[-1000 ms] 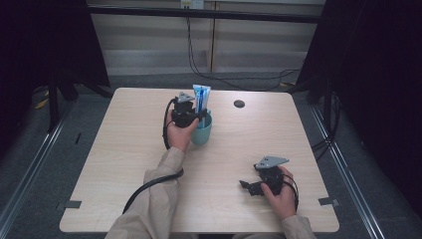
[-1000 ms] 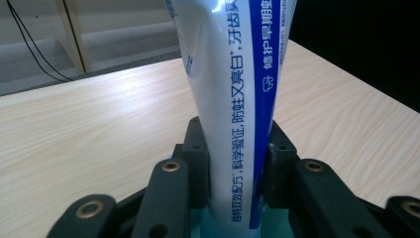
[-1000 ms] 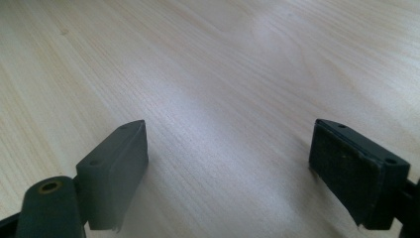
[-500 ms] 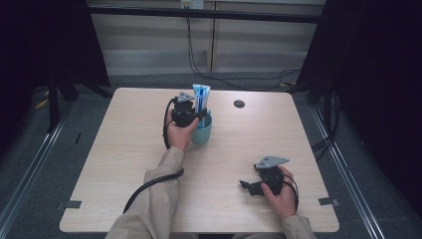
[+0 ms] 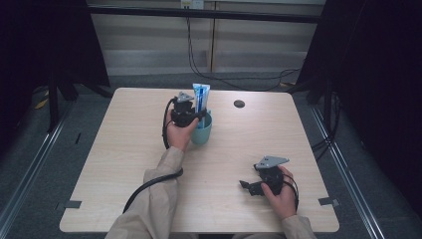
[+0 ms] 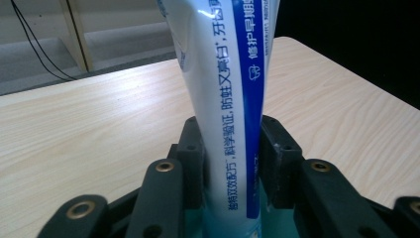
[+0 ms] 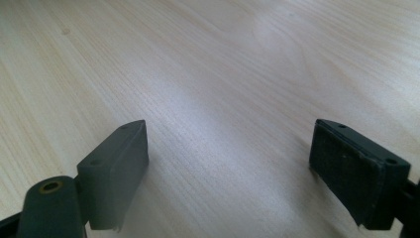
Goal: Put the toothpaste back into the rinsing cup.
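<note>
Teal cup (image 5: 203,133) held the tube (image 6: 225,99) upright; left gripper (image 6: 230,148), jaws just easing apart, clamped it; right gripper (image 7: 228,163) rested open on tabletop (image 5: 124,159).

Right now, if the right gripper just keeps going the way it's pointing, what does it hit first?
Probably the table itself. The right gripper has its jaws wide apart with nothing between them, angled down at bare wood. No object lies ahead in its own view, though how soon it would touch is unclear.
</note>
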`<action>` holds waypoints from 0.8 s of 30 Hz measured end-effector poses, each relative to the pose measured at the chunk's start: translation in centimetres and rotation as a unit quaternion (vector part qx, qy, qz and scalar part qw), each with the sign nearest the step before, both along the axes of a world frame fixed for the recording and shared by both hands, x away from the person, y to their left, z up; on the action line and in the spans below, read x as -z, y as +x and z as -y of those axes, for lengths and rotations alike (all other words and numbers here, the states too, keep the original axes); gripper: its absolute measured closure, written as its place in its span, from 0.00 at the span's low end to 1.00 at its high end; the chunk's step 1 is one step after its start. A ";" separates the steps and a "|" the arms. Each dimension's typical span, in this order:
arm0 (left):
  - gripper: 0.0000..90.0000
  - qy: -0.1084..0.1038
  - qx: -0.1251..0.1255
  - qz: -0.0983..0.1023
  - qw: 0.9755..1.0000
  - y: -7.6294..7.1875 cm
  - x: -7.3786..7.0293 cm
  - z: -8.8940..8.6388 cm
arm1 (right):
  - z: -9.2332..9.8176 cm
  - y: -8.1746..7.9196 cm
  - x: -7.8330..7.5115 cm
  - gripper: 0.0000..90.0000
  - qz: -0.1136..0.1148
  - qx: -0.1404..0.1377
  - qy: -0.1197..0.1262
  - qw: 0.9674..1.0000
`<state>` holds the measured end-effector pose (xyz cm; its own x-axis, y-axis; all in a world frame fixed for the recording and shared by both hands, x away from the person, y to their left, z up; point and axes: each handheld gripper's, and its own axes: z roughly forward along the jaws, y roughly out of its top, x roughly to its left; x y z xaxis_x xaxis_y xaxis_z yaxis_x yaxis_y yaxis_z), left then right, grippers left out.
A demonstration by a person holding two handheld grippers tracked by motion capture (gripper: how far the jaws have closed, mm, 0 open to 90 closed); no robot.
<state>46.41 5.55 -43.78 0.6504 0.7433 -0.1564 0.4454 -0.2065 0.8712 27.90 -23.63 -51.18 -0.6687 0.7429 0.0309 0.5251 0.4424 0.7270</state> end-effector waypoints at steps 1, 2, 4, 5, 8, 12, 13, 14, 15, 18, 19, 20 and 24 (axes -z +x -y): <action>0.73 -0.001 -0.001 0.000 1.000 0.0 0.0 0.0 | 0.0 0.0 0.0 0.17 0.000 0.000 0.000 1.000; 0.72 -0.001 -0.001 0.000 1.000 0.0 0.0 0.0 | 0.0 0.0 0.0 0.16 0.000 0.000 0.000 1.000; 0.71 -0.001 -0.001 -0.001 1.000 0.0 0.0 0.0 | 0.0 0.0 0.0 0.16 0.000 0.000 0.000 1.000; 0.70 0.001 -0.002 -0.003 1.000 -0.1 -0.1 0.0 | 0.0 0.0 0.0 0.16 0.000 0.000 0.000 1.000; 0.68 0.002 -0.008 -0.002 1.000 -0.1 -0.2 -0.2 | 0.0 0.0 0.0 0.16 0.000 0.000 0.000 1.000; 0.64 0.008 -0.008 -0.002 1.000 -0.1 -0.4 -0.4 | 0.0 0.0 0.0 0.17 0.000 0.000 0.000 1.000; 0.63 0.004 -0.010 -0.002 1.000 -0.1 -0.4 -0.4 | 0.0 0.0 0.0 0.16 0.000 0.001 0.000 1.000; 0.63 0.007 -0.010 -0.001 1.000 -0.1 -0.5 -0.6 | 0.0 0.0 0.0 0.17 0.000 0.001 0.000 1.000; 0.61 0.005 -0.010 -0.002 1.000 -0.1 -0.6 -0.6 | 0.0 0.0 0.0 0.17 -0.001 0.001 0.000 1.000; 0.56 0.003 -0.014 -0.004 1.000 -0.1 -0.7 -0.9 | 0.0 0.0 0.0 0.17 0.000 0.000 0.001 1.000; 0.54 0.002 -0.015 -0.006 1.000 -0.1 -0.7 -1.0 | 0.0 0.0 0.0 0.17 0.000 0.000 0.000 1.000; 0.52 0.002 -0.016 -0.006 1.000 -0.2 -0.7 -1.1 | 0.0 0.0 0.0 0.17 0.000 0.000 0.000 1.000; 0.47 0.004 -0.014 -0.009 1.000 -0.2 -0.8 -1.4 | 0.0 0.1 0.0 0.17 0.000 -0.001 0.001 1.000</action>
<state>46.23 6.97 -42.95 0.6272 0.7619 -0.1615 0.4657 -0.2007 0.8619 27.95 -23.65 -51.18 -0.6702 0.7414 0.0331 0.5247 0.4418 0.7277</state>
